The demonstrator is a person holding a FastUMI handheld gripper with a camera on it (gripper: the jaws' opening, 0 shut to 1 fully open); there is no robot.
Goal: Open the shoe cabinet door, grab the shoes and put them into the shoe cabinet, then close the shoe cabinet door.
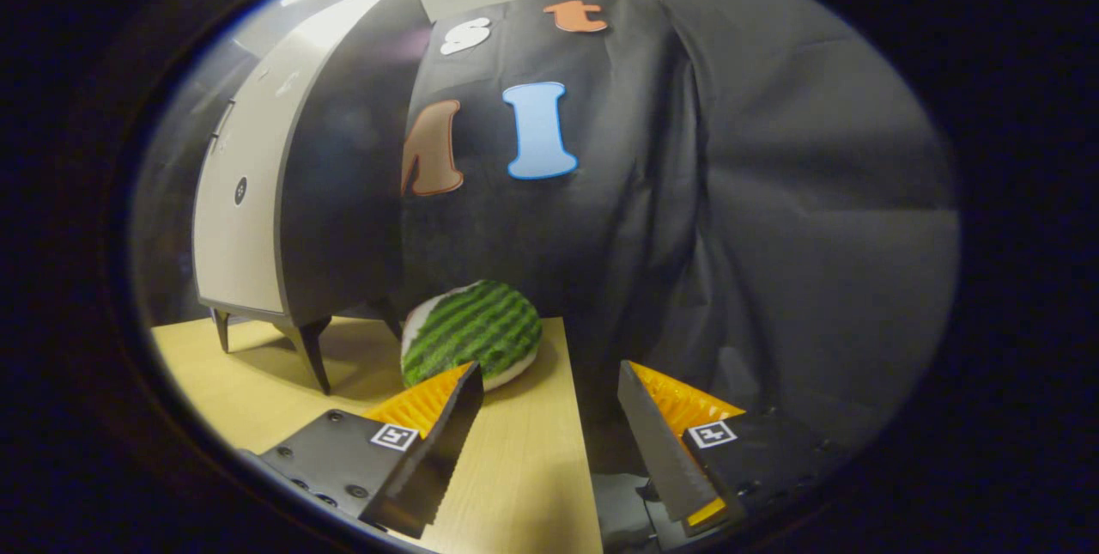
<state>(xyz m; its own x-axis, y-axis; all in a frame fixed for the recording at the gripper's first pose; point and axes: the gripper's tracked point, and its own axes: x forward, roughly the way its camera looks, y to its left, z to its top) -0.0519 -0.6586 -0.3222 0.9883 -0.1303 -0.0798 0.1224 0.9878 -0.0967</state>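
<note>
A green-striped slipper with a white sole [471,332] lies on the wooden table [524,459], just ahead of the left finger. My gripper [548,378] is open, nothing between its fingers, and it hovers over the table's right edge. The shoe cabinet [292,185] stands on thin dark legs at the left, beyond the fingers. Its pale front door [245,193] looks shut, with a small round dark knob [240,190]. The cabinet's dark side panel faces me.
Black cloth wall [730,193] hangs behind the table and to the right. The table's right edge [577,417] runs between the fingers, with a drop beyond it. Bare wood lies in front of the cabinet legs.
</note>
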